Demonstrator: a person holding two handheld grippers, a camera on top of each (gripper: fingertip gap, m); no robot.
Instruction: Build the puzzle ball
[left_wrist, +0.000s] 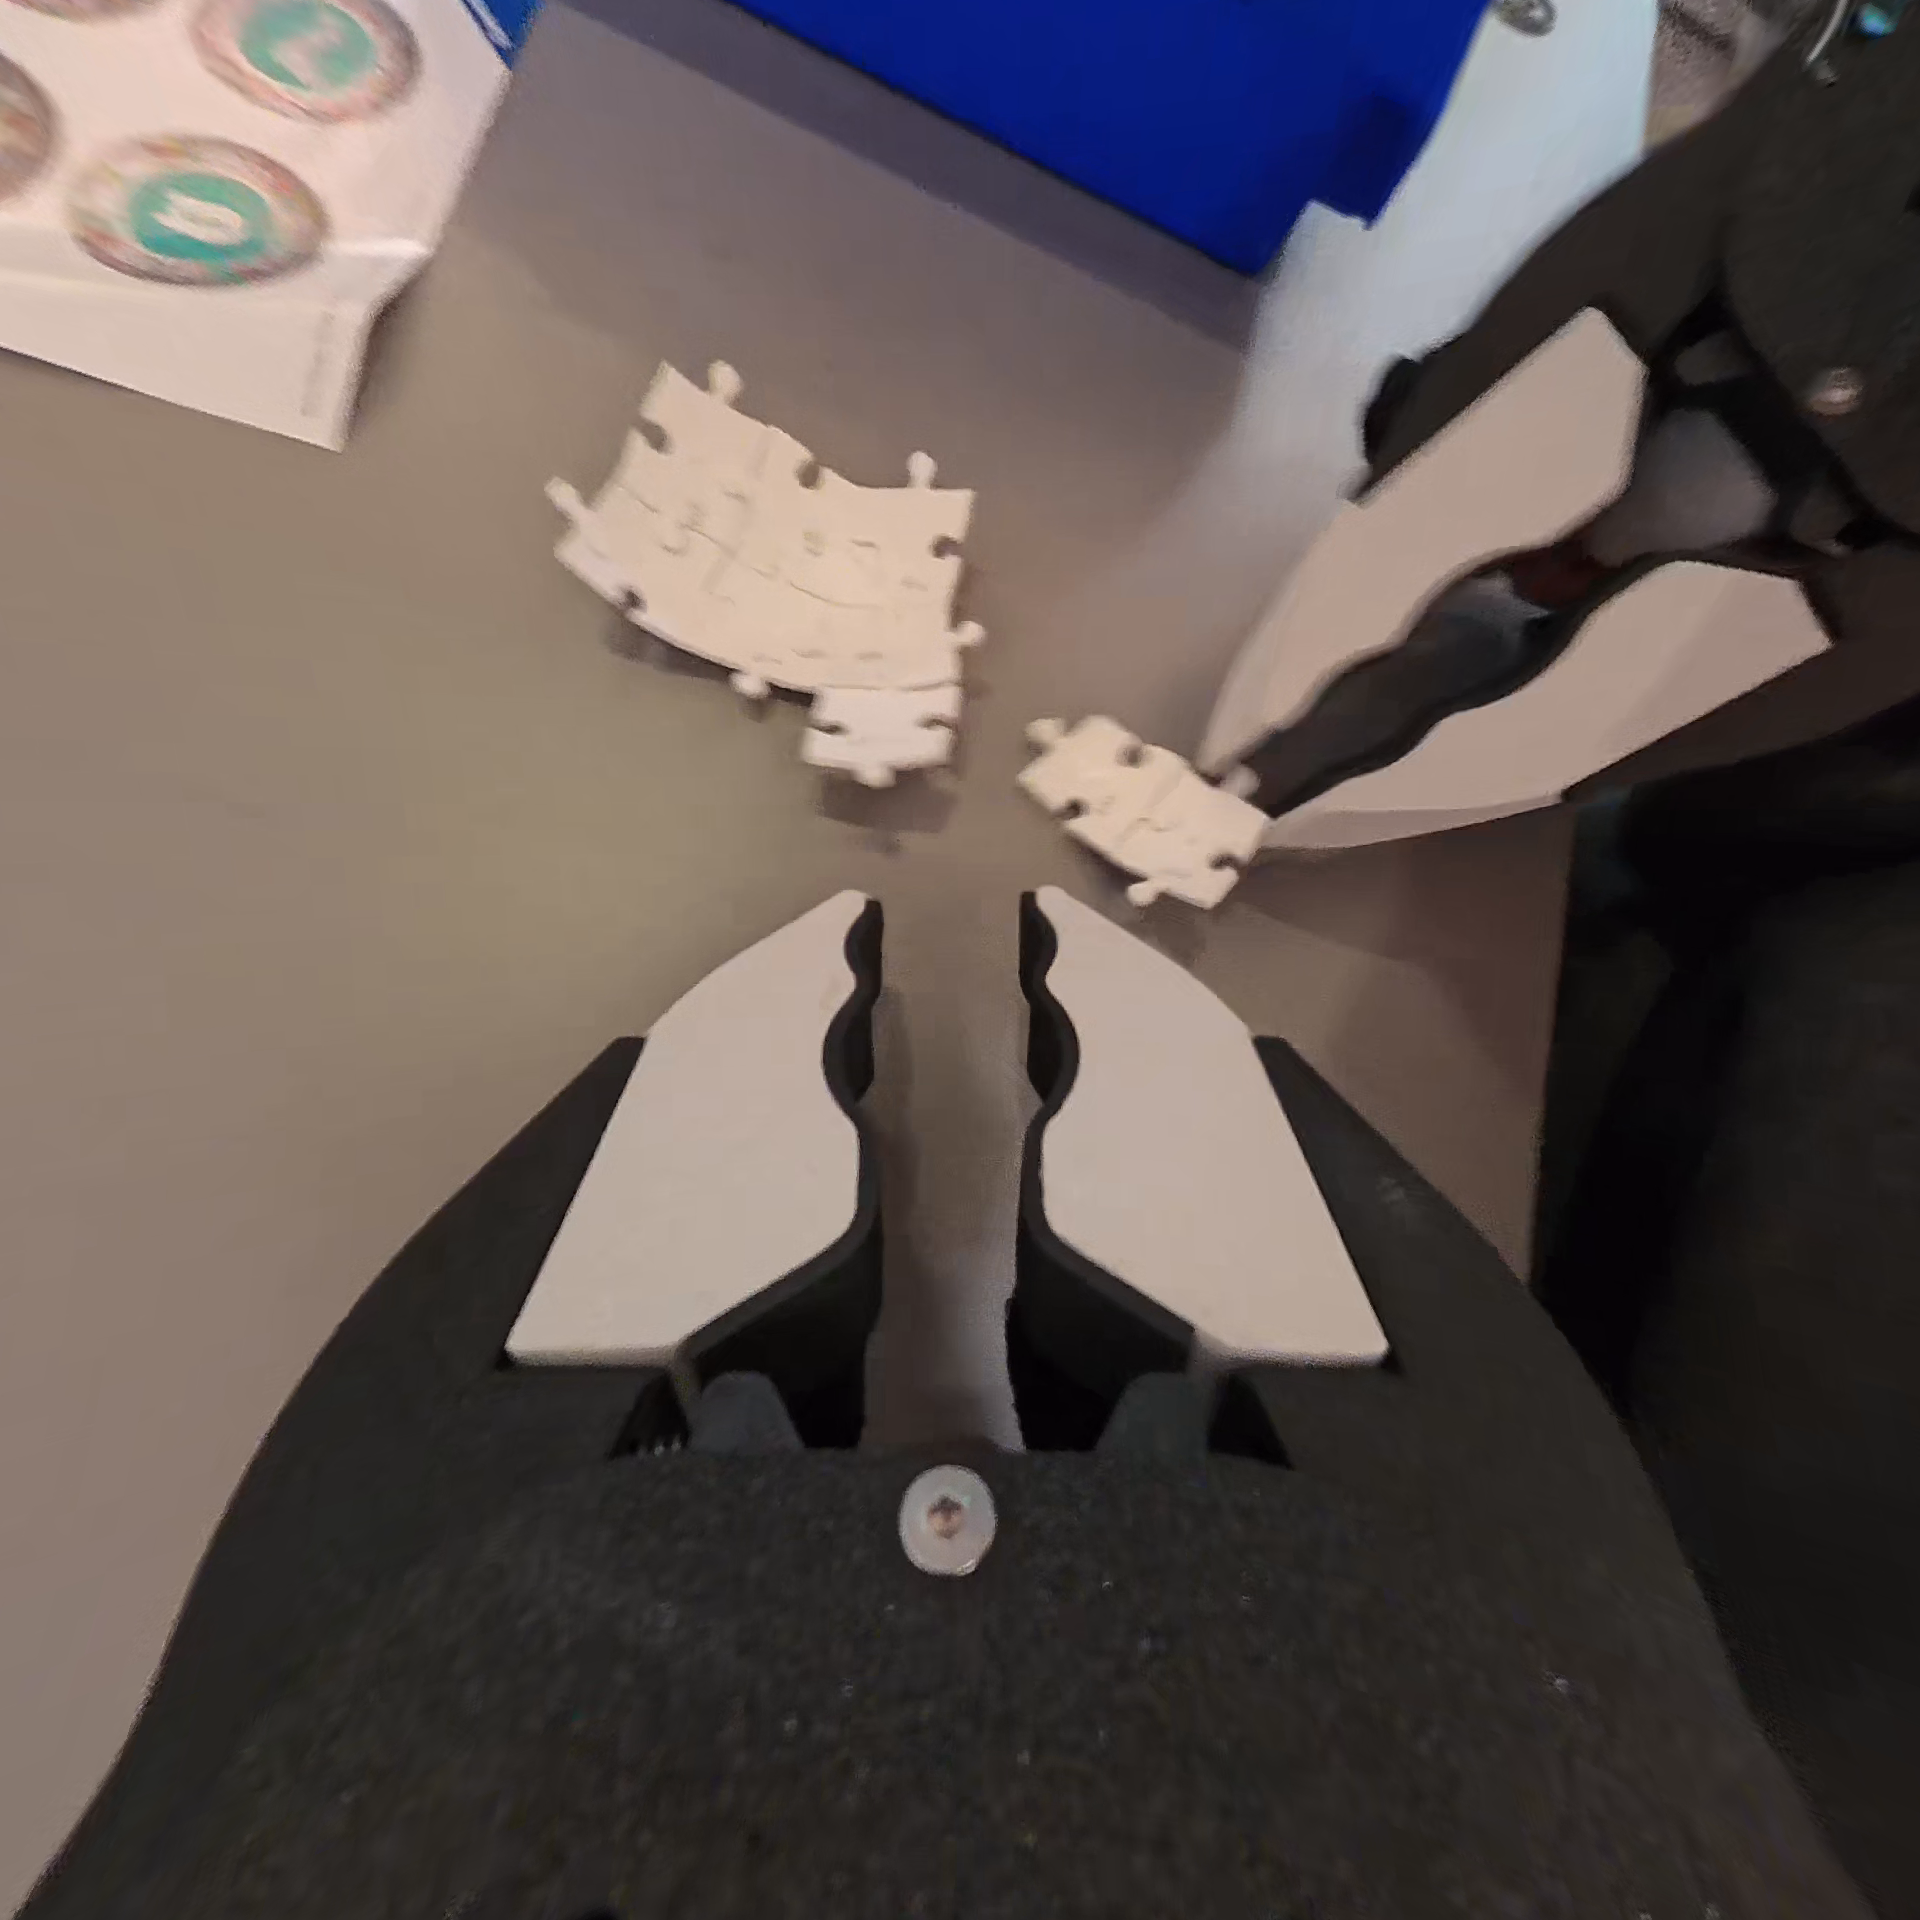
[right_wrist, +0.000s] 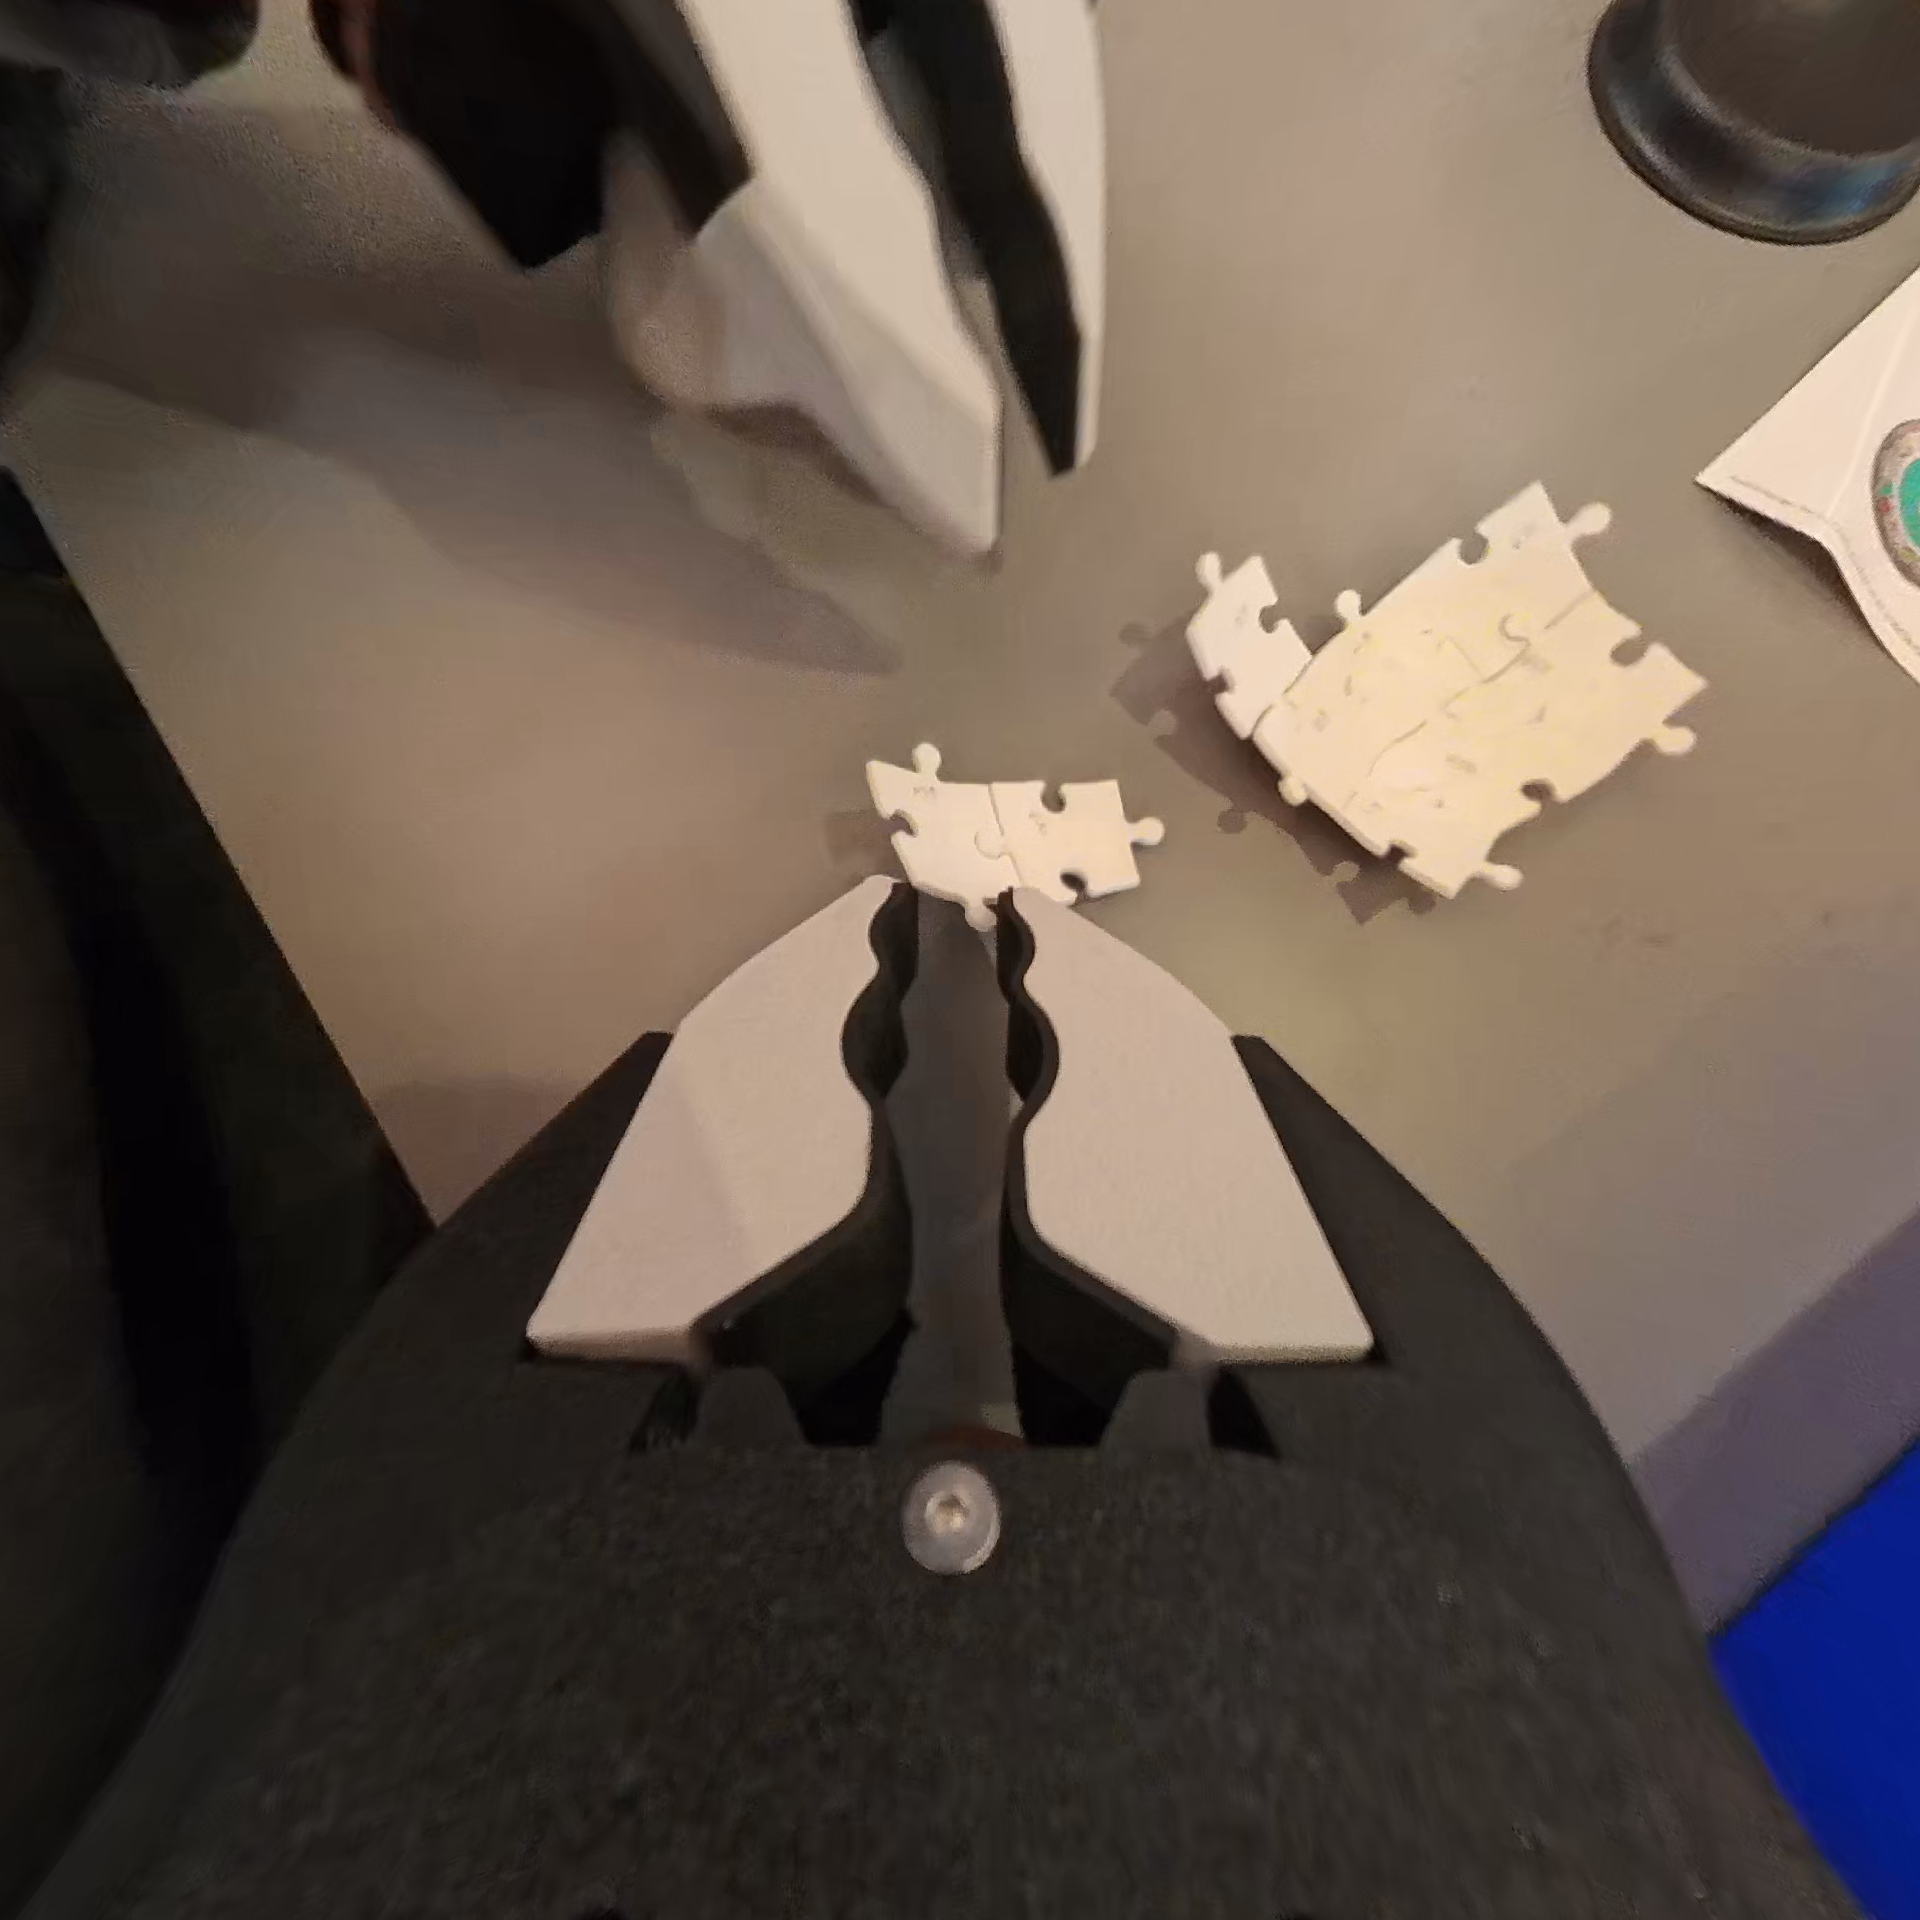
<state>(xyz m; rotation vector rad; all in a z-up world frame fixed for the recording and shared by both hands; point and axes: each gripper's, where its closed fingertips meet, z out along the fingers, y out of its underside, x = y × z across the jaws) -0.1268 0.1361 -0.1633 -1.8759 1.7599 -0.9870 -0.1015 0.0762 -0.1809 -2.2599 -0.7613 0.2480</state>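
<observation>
1. A two-piece puzzle section (right_wrist: 1013, 831), white and slightly curved, is seen on the grey worktop (right_wrist: 520, 727) at the very tips of the right gripper (right_wrist: 951, 904); its near edge is met by the jaws, which are parted by a narrow gap. Whether the edge is actually pinched cannot be told.
2. The left gripper (left_wrist: 951, 909) is held above the worktop with its jaws moderately parted and nothing between them; the small section (left_wrist: 1143, 805) lies just beyond and to the right of its tips.
3. A larger assembled puzzle section (left_wrist: 779, 561), curved, lies farther off, near but apart from the small one.
4. A printed instruction sheet (left_wrist: 208, 208) and a blue box (left_wrist: 1091, 104) are seen at the far edge.
</observation>
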